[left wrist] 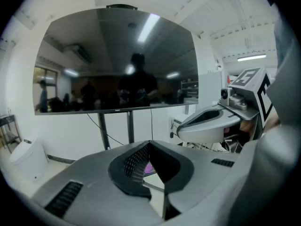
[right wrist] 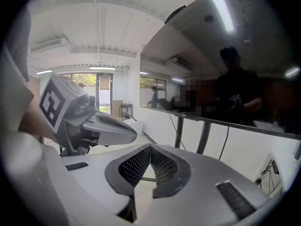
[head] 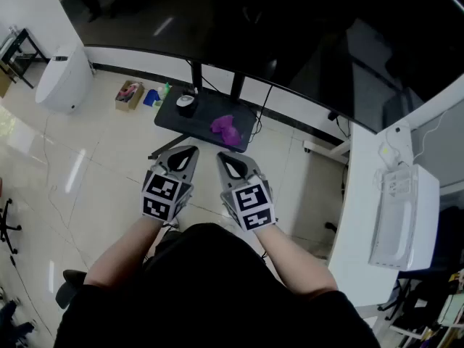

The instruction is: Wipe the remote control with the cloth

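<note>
A purple cloth [head: 226,129] lies crumpled on a small dark table [head: 196,122] ahead of me. A small white and dark thing [head: 186,101] sits at the table's far left; it is too small to tell if it is the remote control. Both grippers hang side by side over the floor, short of the table. My left gripper [head: 190,151] is shut and holds nothing. My right gripper [head: 222,156] is likewise shut and holds nothing. In the left gripper view a sliver of the purple cloth [left wrist: 148,167] shows behind the jaws' tip [left wrist: 149,146]. The right gripper view shows only its meeting jaws [right wrist: 150,149].
A large dark screen [head: 290,27] on a stand rises behind the table. A white desk [head: 362,216] with a white device [head: 402,216] runs along the right. On the floor at left are a white rounded unit [head: 64,78], an open box [head: 129,95] and small bottles [head: 158,94].
</note>
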`<state>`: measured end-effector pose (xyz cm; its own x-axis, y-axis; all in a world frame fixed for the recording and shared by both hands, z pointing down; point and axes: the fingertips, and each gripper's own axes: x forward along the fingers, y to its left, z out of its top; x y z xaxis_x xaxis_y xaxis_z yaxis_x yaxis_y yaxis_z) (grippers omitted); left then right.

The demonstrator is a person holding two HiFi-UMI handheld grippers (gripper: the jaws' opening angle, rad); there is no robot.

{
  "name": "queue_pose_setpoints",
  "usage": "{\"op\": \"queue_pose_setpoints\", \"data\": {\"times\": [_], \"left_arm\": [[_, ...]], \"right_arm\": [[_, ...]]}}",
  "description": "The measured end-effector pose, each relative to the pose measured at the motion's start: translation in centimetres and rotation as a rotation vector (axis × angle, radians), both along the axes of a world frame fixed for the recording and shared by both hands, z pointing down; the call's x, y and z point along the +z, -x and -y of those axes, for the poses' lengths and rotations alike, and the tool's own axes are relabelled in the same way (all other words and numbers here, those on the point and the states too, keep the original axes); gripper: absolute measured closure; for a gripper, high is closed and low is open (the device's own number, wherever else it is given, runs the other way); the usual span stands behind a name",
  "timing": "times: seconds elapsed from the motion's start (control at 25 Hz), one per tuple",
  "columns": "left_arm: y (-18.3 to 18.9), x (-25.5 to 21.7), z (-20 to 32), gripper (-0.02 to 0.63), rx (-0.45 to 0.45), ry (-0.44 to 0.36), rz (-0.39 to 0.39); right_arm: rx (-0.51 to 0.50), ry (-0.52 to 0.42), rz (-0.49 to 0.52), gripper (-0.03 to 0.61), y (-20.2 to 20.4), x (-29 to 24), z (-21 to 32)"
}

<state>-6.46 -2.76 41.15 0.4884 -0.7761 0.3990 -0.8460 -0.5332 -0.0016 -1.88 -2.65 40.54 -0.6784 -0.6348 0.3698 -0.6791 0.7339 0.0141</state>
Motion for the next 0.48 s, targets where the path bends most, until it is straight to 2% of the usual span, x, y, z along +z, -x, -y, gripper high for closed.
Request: {"op": "queue_pose_setpoints", "data": {"times": [0.16, 0.48], "left_arm": [[0.3, 1.4, 1.3, 0.604, -0.039, 0.041, 0.016], [5.6, 7.4, 10.5, 0.419, -0.171, 0.183, 0.034]], "right_arm": [[-0.005, 0.018, 0.002, 0.56, -0.4, 0.9, 0.3], [0.013, 0.111, -0.021, 0.56, 0.7, 5.4, 4.1]]}}
